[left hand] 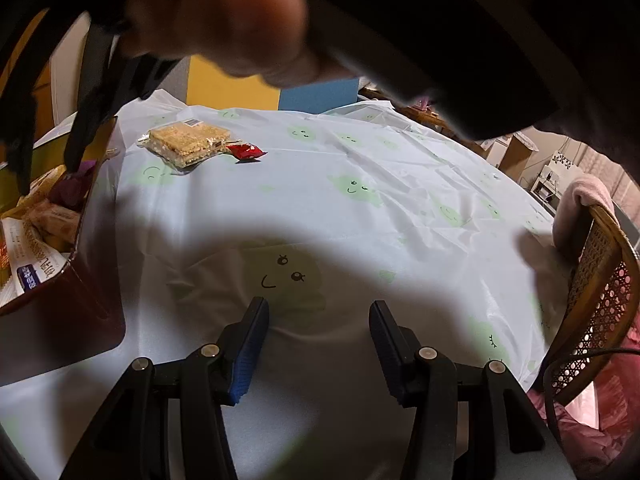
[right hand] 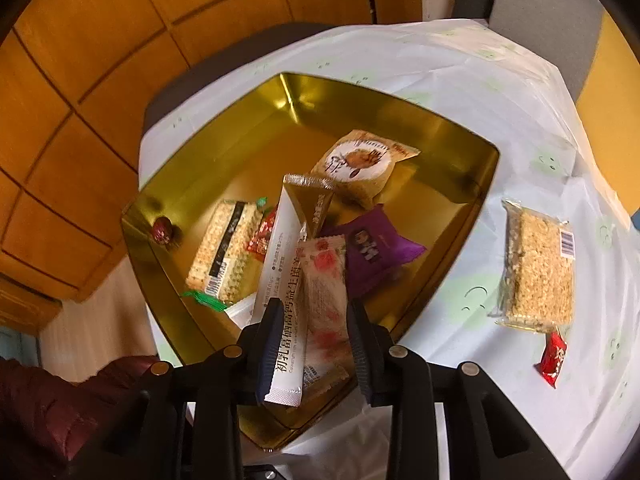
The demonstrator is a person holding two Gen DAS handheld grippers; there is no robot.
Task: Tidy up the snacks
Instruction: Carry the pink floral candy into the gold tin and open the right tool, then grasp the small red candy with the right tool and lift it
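A gold tin [right hand: 360, 100] holds several snacks: a purple packet [right hand: 372, 252], a round-label cake [right hand: 360, 164], a banded cracker pack [right hand: 226, 248] and a red sweet [right hand: 162, 230]. My right gripper [right hand: 316, 320] hangs over the tin's near corner with its jaws apart. A white stick packet [right hand: 288, 264] and a pink wafer packet [right hand: 326, 280] lie between them, unpressed. On the cloth beside the tin lie a puffed-rice pack [right hand: 538, 272] and a red candy [right hand: 552, 356]. My left gripper [left hand: 318, 312] is open and empty above the tablecloth [left hand: 400, 184], right of the tin [left hand: 80, 280].
A wicker chair [left hand: 600, 292] with a pink cloth [left hand: 584, 196] over its back stands at the table's right edge. A hand [left hand: 224, 20] fills the top of the left wrist view. Wooden wall panels [right hand: 80, 80] rise behind the tin. A dark red sleeve [right hand: 60, 408] sits lower left.
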